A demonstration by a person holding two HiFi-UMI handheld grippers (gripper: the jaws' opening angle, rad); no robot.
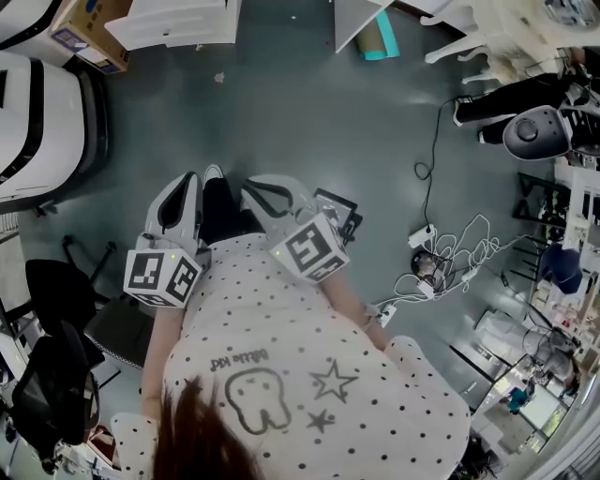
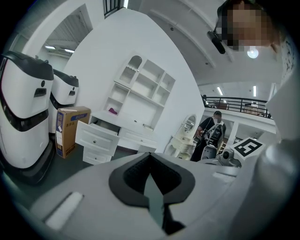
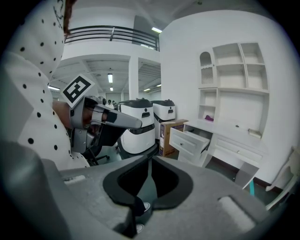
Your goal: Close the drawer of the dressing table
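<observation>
The white dressing table (image 2: 140,98) stands some way ahead, with shelves above and drawers below. Its upper left drawer (image 2: 96,136) is pulled out; in the right gripper view this open drawer (image 3: 190,140) shows at mid right. In the head view the drawer (image 1: 178,21) lies at the top edge. My left gripper (image 2: 150,159) is shut and holds nothing, far from the table. My right gripper (image 3: 150,159) is also shut and holds nothing. Both are held in front of the person's chest, the left gripper (image 1: 187,183) beside the right gripper (image 1: 261,192).
Two white machines (image 2: 26,108) and a cardboard box (image 2: 70,129) stand left of the table. A black office chair (image 1: 56,291) is at the left, and cables with a power strip (image 1: 441,262) lie on the floor at the right. Another person (image 2: 211,131) stands far off.
</observation>
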